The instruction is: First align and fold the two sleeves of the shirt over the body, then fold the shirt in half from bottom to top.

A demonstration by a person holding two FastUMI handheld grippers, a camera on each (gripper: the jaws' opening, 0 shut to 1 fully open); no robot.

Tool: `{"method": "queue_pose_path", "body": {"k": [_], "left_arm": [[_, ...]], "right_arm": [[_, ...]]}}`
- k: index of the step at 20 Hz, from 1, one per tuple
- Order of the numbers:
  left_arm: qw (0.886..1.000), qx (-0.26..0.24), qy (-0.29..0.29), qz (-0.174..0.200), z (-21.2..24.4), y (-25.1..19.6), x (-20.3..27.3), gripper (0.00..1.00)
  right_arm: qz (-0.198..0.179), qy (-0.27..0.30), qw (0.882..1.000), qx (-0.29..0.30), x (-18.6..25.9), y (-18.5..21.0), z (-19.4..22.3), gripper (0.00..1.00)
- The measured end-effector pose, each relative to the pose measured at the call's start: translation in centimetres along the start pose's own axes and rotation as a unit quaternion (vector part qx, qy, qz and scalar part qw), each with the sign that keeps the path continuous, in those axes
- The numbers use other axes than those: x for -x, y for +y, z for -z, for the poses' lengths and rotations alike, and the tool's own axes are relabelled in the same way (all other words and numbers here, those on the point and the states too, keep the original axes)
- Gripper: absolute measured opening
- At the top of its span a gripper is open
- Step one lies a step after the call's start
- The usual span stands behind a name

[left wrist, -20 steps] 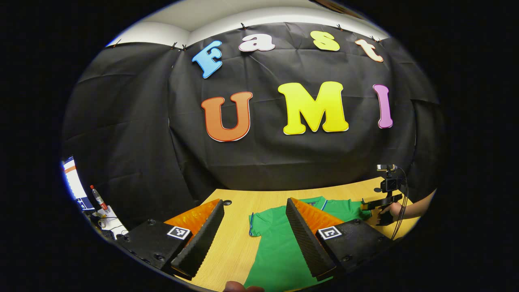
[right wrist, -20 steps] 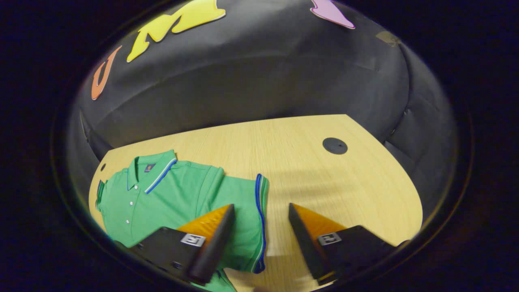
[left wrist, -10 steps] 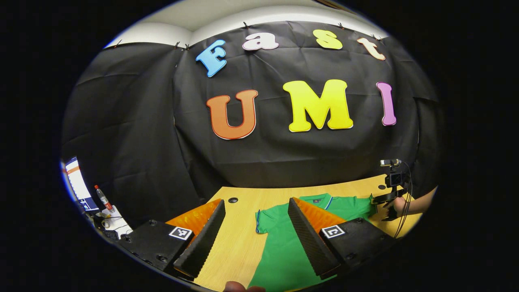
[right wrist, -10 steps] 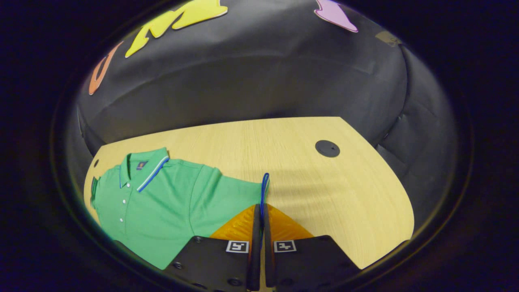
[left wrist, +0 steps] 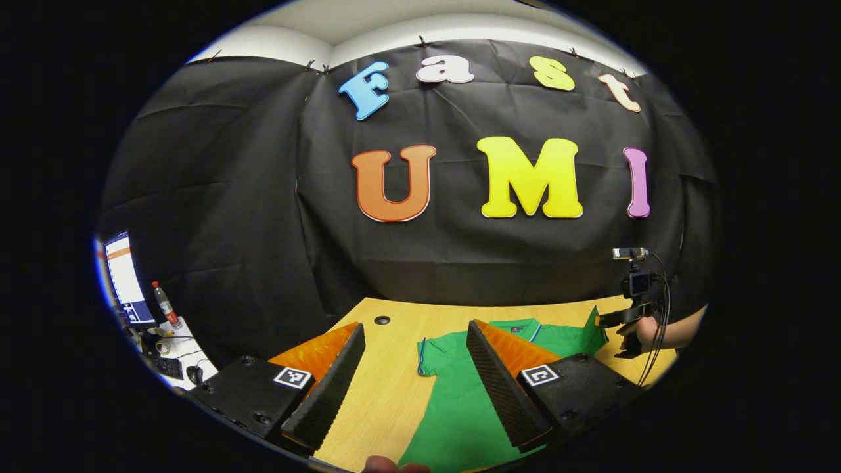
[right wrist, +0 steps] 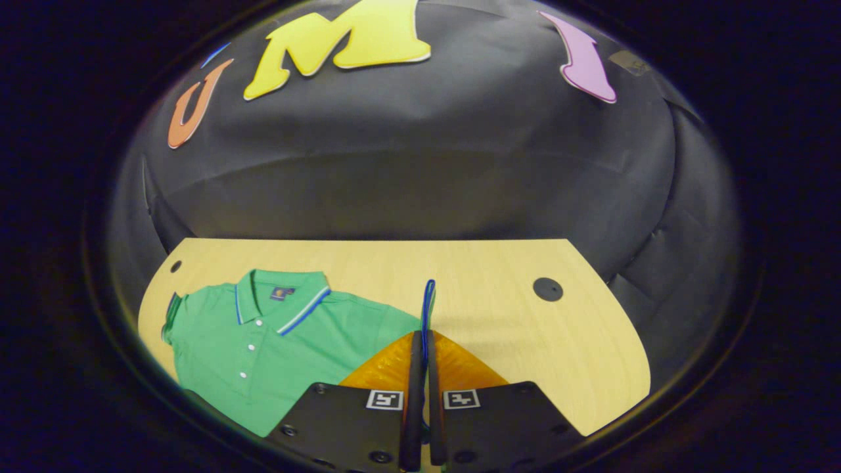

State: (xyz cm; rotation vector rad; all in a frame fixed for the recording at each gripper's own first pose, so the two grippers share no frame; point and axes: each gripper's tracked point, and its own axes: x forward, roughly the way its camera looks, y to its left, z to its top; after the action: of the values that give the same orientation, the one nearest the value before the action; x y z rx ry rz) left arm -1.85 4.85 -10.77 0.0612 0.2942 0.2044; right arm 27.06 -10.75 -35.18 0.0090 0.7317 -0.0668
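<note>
A green polo shirt (left wrist: 460, 401) lies face up on the wooden table (left wrist: 381, 401), collar (right wrist: 282, 299) toward the black wall. My left gripper (left wrist: 414, 327) hangs open above the shirt's near side; its blue-trimmed sleeve (left wrist: 424, 348) lies flat between the fingers, untouched. My right gripper (right wrist: 422, 338) is shut on the other sleeve's blue-trimmed cuff (right wrist: 427, 305), which stands up out of the jaws. In the left gripper view that right gripper (left wrist: 601, 322), held by a hand (left wrist: 647, 332), lifts the sleeve (left wrist: 593, 332) into a raised peak.
Black cable grommets sit in the table (right wrist: 499, 276) at the far corners (right wrist: 547, 289) (right wrist: 175, 266). Left of the table stand a monitor (left wrist: 125, 282), a bottle (left wrist: 164, 303) and desk clutter (left wrist: 164, 358). A fingertip (left wrist: 387, 465) shows at the bottom edge.
The right gripper went from open astride the sleeve cuff to shut on it, then lifted the cuff off the table. The left gripper stayed open and shifted only slightly.
</note>
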Motion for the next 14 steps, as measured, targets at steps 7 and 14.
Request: {"method": "queue_pose_path", "body": {"k": [7, 14], "left_arm": [[0.999, 0.006, 0.003, -0.042, 0.6, 5.0, 1.2, 1.0], [0.998, 0.015, 0.01, -0.064, 1.5, 7.6, 1.4, 1.0]], "right_arm": [[-0.025, 0.003, 0.999, 0.022, -0.6, 6.8, -0.1, 0.05], [-0.065, 0.013, 0.998, 0.018, -0.7, 11.2, 0.4, 0.15]]}}
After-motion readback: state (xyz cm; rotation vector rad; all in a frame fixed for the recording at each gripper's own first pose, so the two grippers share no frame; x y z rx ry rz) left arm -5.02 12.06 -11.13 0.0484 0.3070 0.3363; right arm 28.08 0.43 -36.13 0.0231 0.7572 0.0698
